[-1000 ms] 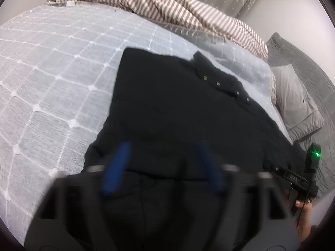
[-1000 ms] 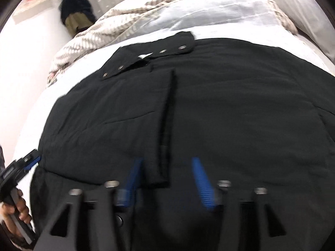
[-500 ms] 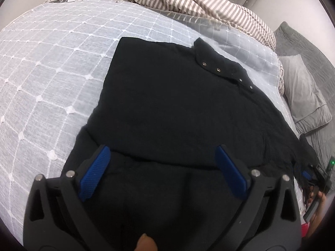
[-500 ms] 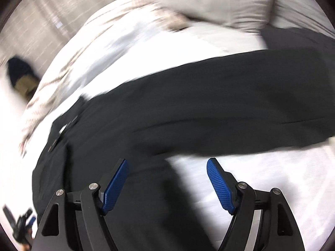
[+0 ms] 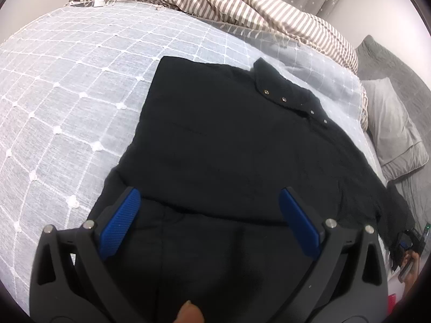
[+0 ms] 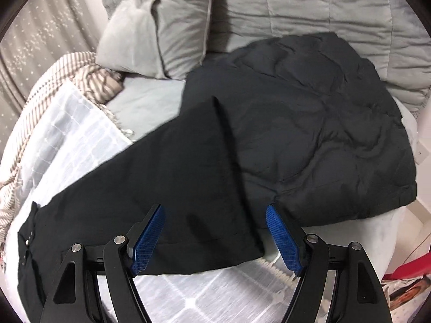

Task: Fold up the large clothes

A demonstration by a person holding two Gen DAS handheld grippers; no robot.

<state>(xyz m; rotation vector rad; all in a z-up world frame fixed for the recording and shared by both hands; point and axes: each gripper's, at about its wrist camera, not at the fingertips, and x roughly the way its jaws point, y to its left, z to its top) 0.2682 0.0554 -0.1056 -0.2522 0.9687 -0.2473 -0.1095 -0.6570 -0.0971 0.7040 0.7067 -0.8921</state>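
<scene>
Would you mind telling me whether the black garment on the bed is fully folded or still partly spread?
Partly folded: the black garment has one side turned in, while its sleeve lies stretched out.

Black jacket [image 5: 229,148] lies flat on the bed, one side folded over, snap-studded collar at the far edge, a sleeve [image 6: 188,188] stretched out right.

Left tongs [image 5: 210,215]: matte black frame, triangular cut-outs, silver screw heads, blue dimpled pads [image 5: 120,223]. Right tongs [image 6: 215,235]: same black frame, silver screws, blue cross-hatched pads [image 6: 282,242]. Fingertip [image 5: 188,312] visible at bottom edge.
</scene>
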